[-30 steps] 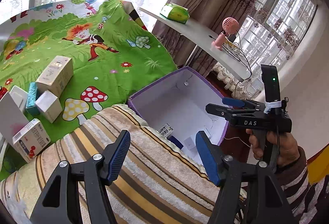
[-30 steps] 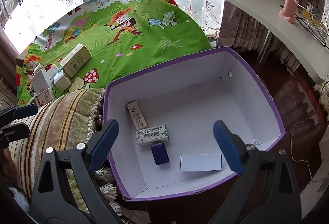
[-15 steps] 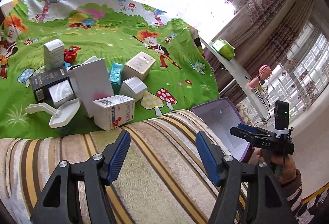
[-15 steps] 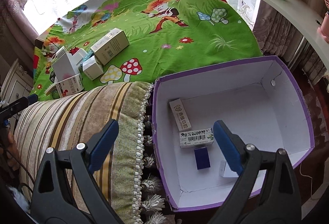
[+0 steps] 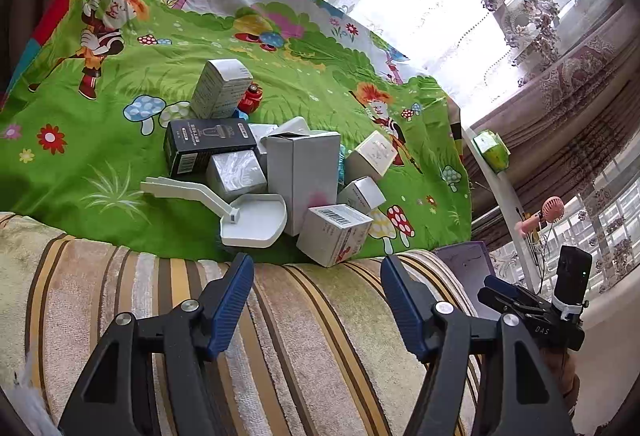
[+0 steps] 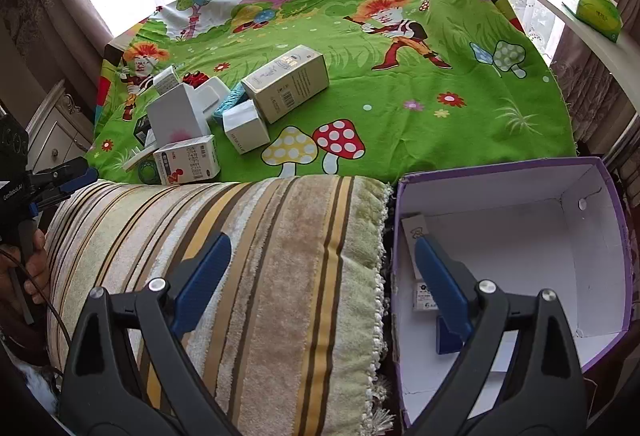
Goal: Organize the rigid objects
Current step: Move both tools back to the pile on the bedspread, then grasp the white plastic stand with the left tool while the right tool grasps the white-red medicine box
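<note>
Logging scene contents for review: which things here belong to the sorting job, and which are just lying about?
Job:
purple box
cartons on the green cloth
white scoop
left gripper
right gripper, both open and empty

Lying about:
green tissue pack
pink fan
striped cushion
curtains

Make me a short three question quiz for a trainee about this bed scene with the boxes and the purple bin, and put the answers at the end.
1. True or false: the left hand-held gripper holds a box.
2. What lies directly under both hand-held grippers? A) green cartoon bedsheet B) striped plush cushion C) white shelf
3. In the left wrist view, which item lies in front of the black rectangular carton, nearer the camera?

Key:
1. False: both it and the right hand-held gripper are open and hold nothing.
2. B.
3. The white plastic scoop with a long handle.
</note>
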Demonstrator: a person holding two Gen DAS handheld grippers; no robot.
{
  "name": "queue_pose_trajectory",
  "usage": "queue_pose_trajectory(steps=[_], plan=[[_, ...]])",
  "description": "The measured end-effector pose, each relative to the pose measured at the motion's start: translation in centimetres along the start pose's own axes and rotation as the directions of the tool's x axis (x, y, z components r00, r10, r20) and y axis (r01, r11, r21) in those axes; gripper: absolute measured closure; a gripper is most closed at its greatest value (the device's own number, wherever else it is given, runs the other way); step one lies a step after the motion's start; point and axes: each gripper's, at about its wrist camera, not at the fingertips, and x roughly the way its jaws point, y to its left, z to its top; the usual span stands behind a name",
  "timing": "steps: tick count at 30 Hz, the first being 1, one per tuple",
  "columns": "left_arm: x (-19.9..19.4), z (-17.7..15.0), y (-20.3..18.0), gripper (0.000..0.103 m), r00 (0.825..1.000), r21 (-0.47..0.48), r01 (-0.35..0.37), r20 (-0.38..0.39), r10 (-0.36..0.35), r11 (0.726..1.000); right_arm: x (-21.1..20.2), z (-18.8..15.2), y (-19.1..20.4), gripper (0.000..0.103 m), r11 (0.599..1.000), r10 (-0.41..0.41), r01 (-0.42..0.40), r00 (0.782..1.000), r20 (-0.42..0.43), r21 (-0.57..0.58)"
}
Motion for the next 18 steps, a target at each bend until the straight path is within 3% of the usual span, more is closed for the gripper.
queue_pose_trajectory(steps=[3,7,18], plan=[[0.3,0.5,1.2,0.036,0.999,-0.036,-0.024,-0.023,0.023,0.999,1.0,0.7,1.7,0.008,0.999,0.031,-0.031,0.999,-0.013,-0.030],[0.8,1.1,3.4,0.037,0.999,-0.137,-0.009,-0.044,0.003,0.991,2.4,1.5,4.0,0.008,0.995,0.074,-0.076,0.997,-0.034,-0.071],[3.3,3.6,6.5,0.044,0.994,-0.245,-0.022,-0.109,-0.004,0.969,5.9,3.6,8.3,0.008,0.981,0.137,-0.149,0.986,-0.100,-0.127]])
